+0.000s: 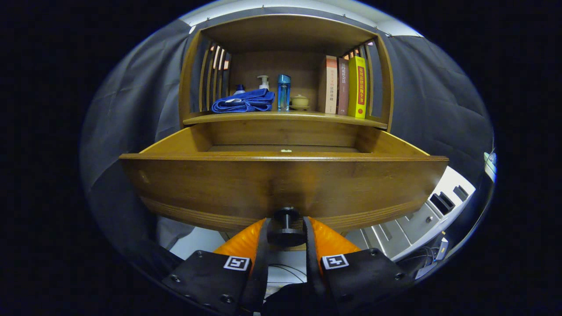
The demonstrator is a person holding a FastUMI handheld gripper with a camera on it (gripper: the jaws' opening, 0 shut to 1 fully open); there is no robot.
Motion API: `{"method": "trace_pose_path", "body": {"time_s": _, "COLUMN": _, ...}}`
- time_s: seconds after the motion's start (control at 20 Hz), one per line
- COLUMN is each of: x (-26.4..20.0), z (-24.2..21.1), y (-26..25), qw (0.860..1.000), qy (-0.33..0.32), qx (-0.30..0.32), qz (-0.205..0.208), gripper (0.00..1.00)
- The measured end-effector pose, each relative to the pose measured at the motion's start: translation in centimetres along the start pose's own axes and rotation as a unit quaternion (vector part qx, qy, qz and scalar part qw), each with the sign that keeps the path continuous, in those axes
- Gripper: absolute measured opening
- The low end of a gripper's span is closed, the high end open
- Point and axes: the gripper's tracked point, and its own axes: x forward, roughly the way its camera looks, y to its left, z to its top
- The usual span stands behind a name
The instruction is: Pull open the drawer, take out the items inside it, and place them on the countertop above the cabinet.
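Am holding gripper pinching drawer knob; drawer standing open. Risk: overpulling, drawer sliding off runners, tipping.

wooden drawer pulled out, dark knob facing front, small pale item inside.

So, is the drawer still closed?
No, the drawer stands pulled out from the cabinet, its inside open to view, with the tool closed on its knob.
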Motion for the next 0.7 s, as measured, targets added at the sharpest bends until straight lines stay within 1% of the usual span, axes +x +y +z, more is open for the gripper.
{"method": "trace_pose_path", "body": {"time_s": 0.1, "x": -0.2, "z": 0.2, "y": -0.1, "qw": 1.0, "qy": 0.016, "qx": 0.018, "qz": -0.005, "gripper": 0.51}}
{"method": "trace_pose_path", "body": {"time_s": 0.2, "x": -0.5, "z": 1.9, "y": 0.2, "qw": 0.999, "qy": 0.011, "qx": 0.037, "qz": -0.007, "gripper": 0.56}}
{"method": "trace_pose_path", "body": {"time_s": 0.3, "x": -1.2, "z": 4.5, "y": 0.6, "qw": 0.999, "qy": -0.005, "qx": 0.038, "qz": -0.001, "gripper": 0.72}}
{"method": "trace_pose_path", "body": {"time_s": 0.4, "x": -1.8, "z": 7.3, "y": 0.1, "qw": 0.999, "qy": -0.026, "qx": 0.021, "qz": -0.009, "gripper": 0.88}}
{"method": "trace_pose_path", "body": {"time_s": 0.45, "x": -2.6, "z": 8.5, "y": 0.1, "qw": 0.999, "qy": -0.038, "qx": 0.017, "qz": -0.009, "gripper": 0.9}}
{"method": "trace_pose_path", "body": {"time_s": 0.55, "x": -3.5, "z": 11.1, "y": 0.4, "qw": 0.998, "qy": -0.057, "qx": 0.013, "qz": -0.005, "gripper": 0.98}}
{"method": "trace_pose_path", "body": {"time_s": 0.7, "x": -3.6, "z": 14.6, "y": 0.4, "qw": 0.996, "qy": -0.082, "qx": 0.022, "qz": 0.0, "gripper": 0.98}}
